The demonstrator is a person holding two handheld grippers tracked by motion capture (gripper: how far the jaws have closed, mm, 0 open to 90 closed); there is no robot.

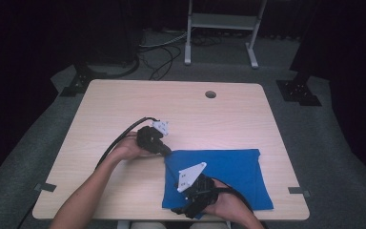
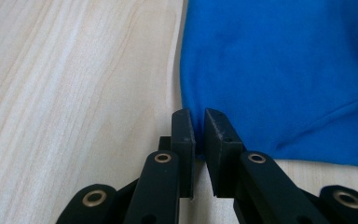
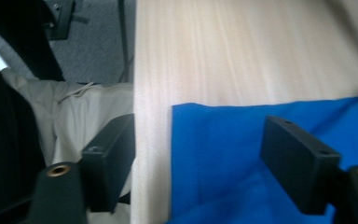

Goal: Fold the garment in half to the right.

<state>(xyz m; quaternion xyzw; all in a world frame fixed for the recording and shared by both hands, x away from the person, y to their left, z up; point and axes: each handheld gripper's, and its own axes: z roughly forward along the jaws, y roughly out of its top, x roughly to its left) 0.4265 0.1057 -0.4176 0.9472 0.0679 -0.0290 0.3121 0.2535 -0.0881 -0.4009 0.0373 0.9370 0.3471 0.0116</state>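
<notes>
Blue cloth (image 1: 228, 174) on wooden surface (image 1: 124, 100), left gripper (image 2: 199, 126) jaws pinching its corner, right gripper (image 3: 200, 158) jaws wide apart over its near edge, gripping nothing

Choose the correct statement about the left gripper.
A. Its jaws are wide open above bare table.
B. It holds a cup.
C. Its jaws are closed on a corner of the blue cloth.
C: in the left gripper view, the left gripper pinches the corner of the blue cloth.

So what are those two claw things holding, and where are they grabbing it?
The left gripper pinches the blue cloth at a corner on its edge. The right gripper is open over the cloth's near corner, holding nothing.
</notes>
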